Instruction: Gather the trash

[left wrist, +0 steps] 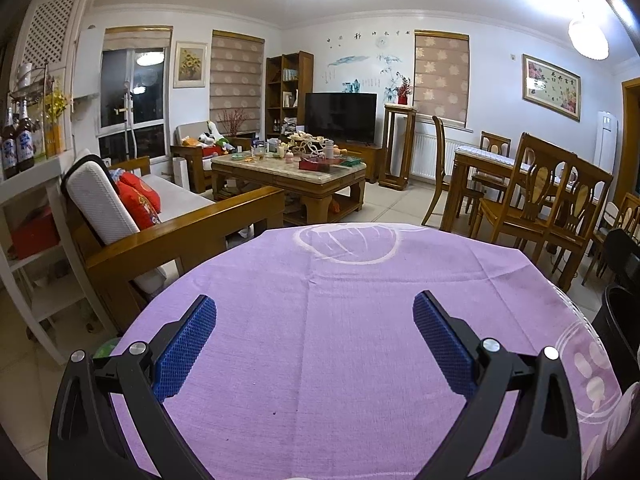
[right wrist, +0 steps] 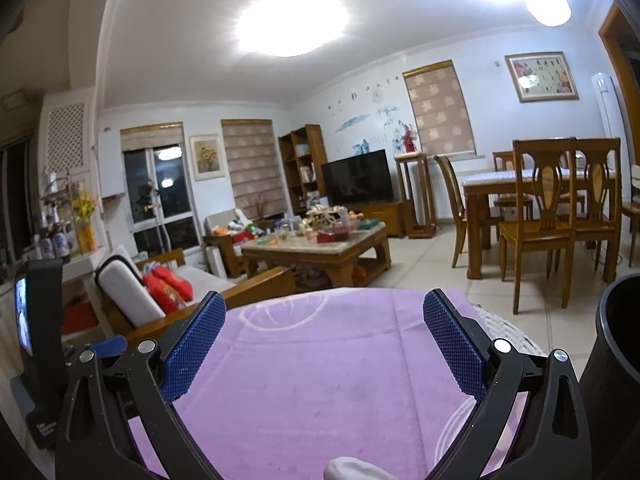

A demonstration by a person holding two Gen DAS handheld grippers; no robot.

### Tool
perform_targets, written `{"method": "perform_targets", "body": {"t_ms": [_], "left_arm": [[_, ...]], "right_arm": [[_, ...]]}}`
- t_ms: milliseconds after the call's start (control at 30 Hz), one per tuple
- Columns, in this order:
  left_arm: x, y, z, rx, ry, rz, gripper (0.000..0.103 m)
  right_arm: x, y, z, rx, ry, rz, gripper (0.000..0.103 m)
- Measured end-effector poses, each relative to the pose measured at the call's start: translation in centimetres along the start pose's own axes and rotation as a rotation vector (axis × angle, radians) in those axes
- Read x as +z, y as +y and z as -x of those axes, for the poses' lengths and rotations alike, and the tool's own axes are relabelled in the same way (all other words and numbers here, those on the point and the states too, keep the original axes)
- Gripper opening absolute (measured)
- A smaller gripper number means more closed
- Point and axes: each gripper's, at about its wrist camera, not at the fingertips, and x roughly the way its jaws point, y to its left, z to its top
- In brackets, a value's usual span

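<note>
My left gripper [left wrist: 314,312] is open and empty above a table with a purple cloth [left wrist: 320,320]. No trash shows between its blue pads. My right gripper [right wrist: 325,314] is open and empty over the same purple cloth [right wrist: 320,360]. A small white crumpled piece [right wrist: 352,469] lies on the cloth at the bottom edge of the right wrist view, below the gripper. A black bin [right wrist: 616,360] stands at the right of the table; its edge also shows in the left wrist view [left wrist: 620,320].
A wooden sofa [left wrist: 168,224] with red cushions stands to the left. A cluttered coffee table [left wrist: 288,168] and a TV [left wrist: 340,116] are beyond. A dining table with wooden chairs [left wrist: 540,196] is at the right. A white shelf with bottles [left wrist: 24,168] stands far left.
</note>
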Motion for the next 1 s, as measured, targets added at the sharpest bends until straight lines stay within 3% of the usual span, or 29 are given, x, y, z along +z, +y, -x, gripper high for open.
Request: {"method": "perform_targets", "body": {"t_ms": [1000], "left_arm": [[0.27,0.11,0.01,0.002,-0.001,-0.003,0.098]], "right_arm": [[-0.64,-0.07,-0.29,-0.007,0.017,-0.005,0.098]]}}
